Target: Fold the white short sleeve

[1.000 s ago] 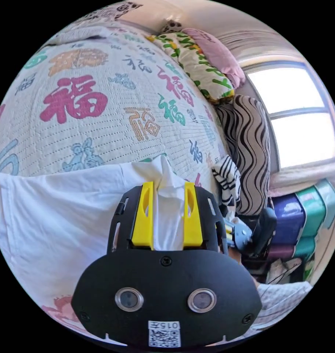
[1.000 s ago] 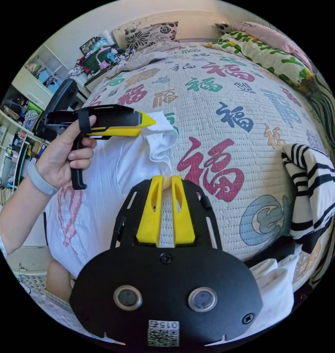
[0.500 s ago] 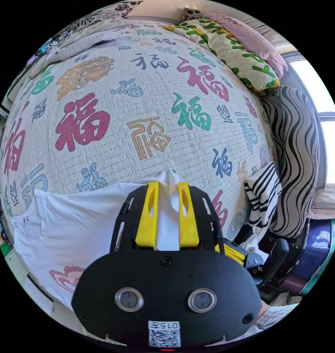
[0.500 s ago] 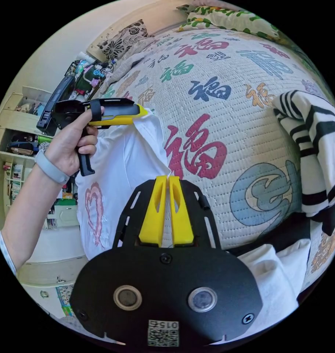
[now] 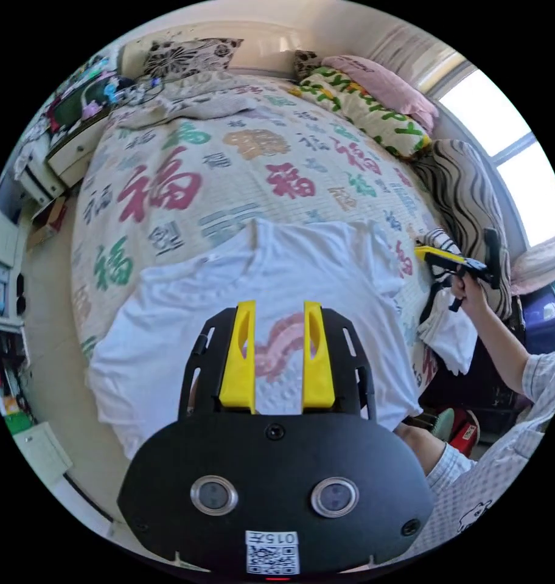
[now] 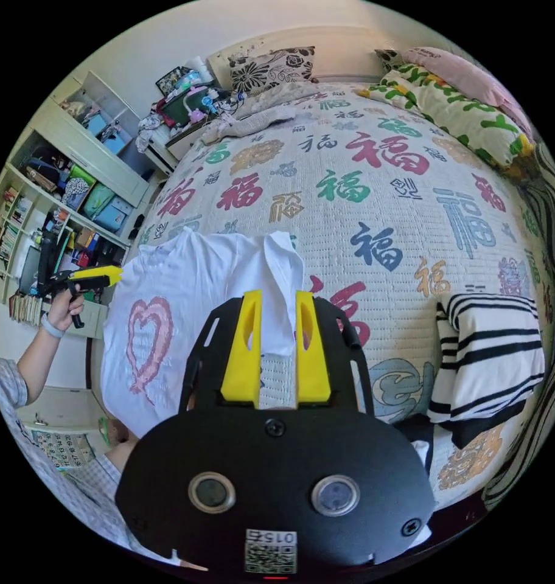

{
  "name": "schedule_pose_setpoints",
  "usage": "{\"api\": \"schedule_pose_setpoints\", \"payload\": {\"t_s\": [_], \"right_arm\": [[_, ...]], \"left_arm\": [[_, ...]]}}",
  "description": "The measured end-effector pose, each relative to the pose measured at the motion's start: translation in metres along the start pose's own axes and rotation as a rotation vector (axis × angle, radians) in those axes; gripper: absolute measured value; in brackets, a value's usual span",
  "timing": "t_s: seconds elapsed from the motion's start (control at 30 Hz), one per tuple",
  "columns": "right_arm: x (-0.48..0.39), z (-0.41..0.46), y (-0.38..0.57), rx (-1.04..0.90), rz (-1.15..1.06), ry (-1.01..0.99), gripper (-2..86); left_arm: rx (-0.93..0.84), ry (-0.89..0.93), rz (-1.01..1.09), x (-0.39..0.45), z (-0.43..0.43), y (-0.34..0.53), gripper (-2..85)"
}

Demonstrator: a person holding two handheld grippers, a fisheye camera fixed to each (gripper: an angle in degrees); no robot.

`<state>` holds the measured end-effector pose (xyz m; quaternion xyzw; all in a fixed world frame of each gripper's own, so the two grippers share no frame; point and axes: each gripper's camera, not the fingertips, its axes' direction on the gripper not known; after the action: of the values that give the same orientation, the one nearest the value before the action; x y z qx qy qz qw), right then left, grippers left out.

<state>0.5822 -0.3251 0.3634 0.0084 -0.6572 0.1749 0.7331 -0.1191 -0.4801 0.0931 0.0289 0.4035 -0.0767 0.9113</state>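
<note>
The bed (image 5: 168, 182) takes up most of both views, covered by a quilt printed with large coloured characters, with pillows (image 5: 363, 109) along its far end and a folded striped garment (image 6: 490, 353) lying on it apart from the shirt. The shirt (image 5: 259, 292) lies spread flat near the bed's foot, printed side up, a pink heart (image 6: 146, 340) on its chest. Its long axis seems to run across the bed rather than along it; in the right gripper view one sleeve (image 6: 280, 267) lies turned over onto the quilt, and the hem end hangs toward the bed's side edge. It looks light, thin and limp, so it should crease wherever it is pinched and slide easily over the quilt; a shoulder seam and the hem corner on the same side look like the best places to grip for a lengthwise fold. Both grippers hover above it holding nothing: the left gripper (image 5: 279, 310) has its jaws apart, and so does the right gripper (image 6: 276, 301).
</note>
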Motion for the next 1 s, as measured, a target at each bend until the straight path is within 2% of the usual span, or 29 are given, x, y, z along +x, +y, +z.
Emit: {"api": "schedule_pose_setpoints", "payload": {"t_s": [0.13,0.27,0.37,0.4,0.43,0.57,0.7,0.77,0.83,0.93,1.0], "right_arm": [[-0.085,0.054,-0.057,-0.081,-0.151,-0.051,9.6],[-0.136,0.108,-0.120,-0.151,-0.211,0.008,11.5],[-0.162,0.162,-0.159,-0.305,-0.249,0.107,10.4],[-0.168,0.185,-0.165,-0.407,-0.262,0.176,7.3],[-0.173,0.194,-0.170,-0.422,-0.266,0.216,5.2],[-0.168,0.193,-0.175,-0.383,-0.175,0.200,3.7],[-0.145,0.134,-0.137,-0.168,-0.069,0.038,4.2],[-0.133,0.098,-0.105,-0.070,-0.037,0.031,4.5],[-0.113,0.059,-0.056,0.013,-0.002,0.156,5.2],[-0.073,0.039,-0.011,0.008,0.068,0.286,6.2],[-0.042,0.041,0.004,-0.024,0.123,0.273,7.0]], "left_arm": [[-0.031,-0.121,-0.171,-0.091,0.010,0.017,11.7],[-0.026,-0.148,-0.203,-0.141,0.022,-0.002,11.6],[-0.028,-0.138,-0.181,-0.165,0.042,-0.024,10.2],[-0.077,-0.152,-0.167,-0.171,0.056,-0.029,8.5],[-0.133,-0.186,-0.161,-0.177,0.069,-0.032,6.4],[-0.150,-0.191,-0.172,-0.185,0.075,-0.027,6.6],[-0.047,-0.205,-0.122,-0.171,0.044,-0.010,8.0],[0.013,-0.144,-0.080,-0.154,0.029,-0.009,8.1],[0.040,-0.022,-0.012,-0.117,0.017,-0.019,8.4],[0.068,0.146,0.047,-0.058,0.016,-0.045,9.0],[0.047,0.256,0.070,-0.017,0.027,-0.068,10.0]]}}
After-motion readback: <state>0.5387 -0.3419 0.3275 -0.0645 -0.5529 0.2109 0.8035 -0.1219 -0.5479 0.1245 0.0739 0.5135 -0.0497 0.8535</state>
